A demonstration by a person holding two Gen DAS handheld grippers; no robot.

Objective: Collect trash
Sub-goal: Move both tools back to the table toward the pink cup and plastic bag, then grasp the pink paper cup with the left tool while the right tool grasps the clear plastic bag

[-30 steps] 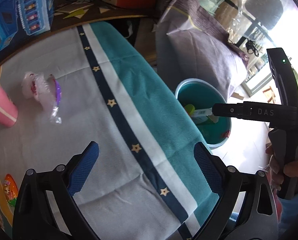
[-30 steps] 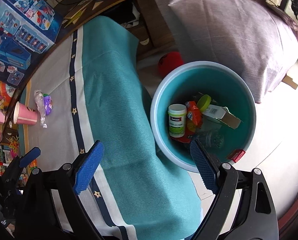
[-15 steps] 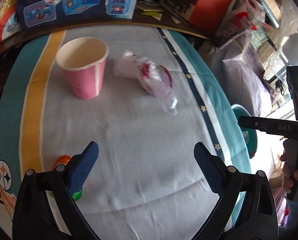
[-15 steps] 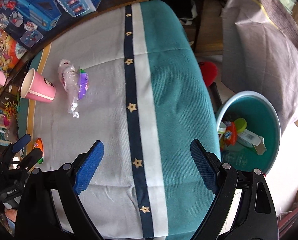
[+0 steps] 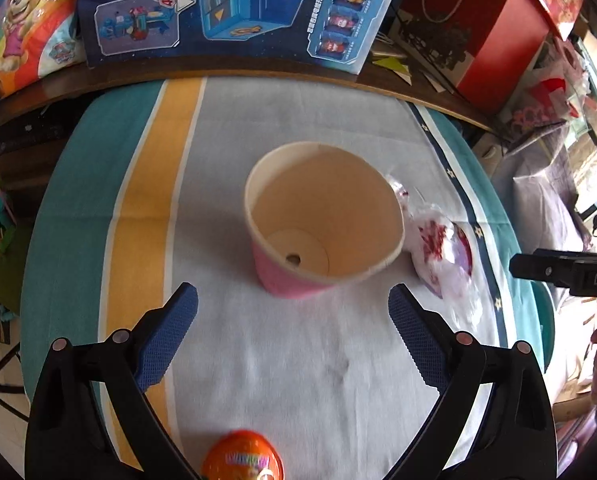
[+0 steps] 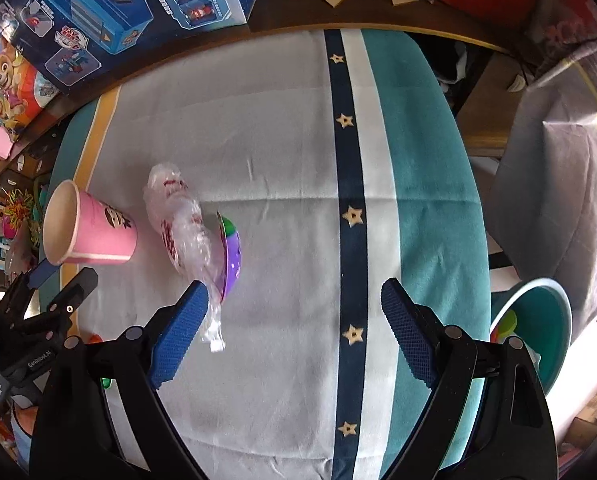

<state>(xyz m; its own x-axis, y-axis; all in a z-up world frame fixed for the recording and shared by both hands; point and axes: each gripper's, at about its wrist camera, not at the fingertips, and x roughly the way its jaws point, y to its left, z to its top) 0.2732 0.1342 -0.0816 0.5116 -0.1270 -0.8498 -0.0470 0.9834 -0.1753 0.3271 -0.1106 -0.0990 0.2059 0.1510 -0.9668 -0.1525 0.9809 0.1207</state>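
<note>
The left gripper (image 5: 292, 308) is spread wide and holds nothing; the pink paper cup (image 5: 322, 224) stands upright on the tablecloth (image 5: 226, 184) just ahead of its fingers. The right gripper (image 6: 294, 312) is also spread wide and empty. The clear plastic wrapper (image 6: 186, 224) lies beside the cup, near its left finger. The teal bin (image 6: 546, 332) stands on the floor at the right.

Left tongs (image 5: 293, 306): black plastic frame, two angled arms, blue cross-hatched pads (image 5: 166, 340), round metallic rivets along each arm.

Right tongs (image 6: 294, 306): same black frame, blue textured pads (image 6: 178, 334), silver rivets. Seen beside the left tongs' frame, its black body carries white lettering "DAS", partly cut off.
</note>
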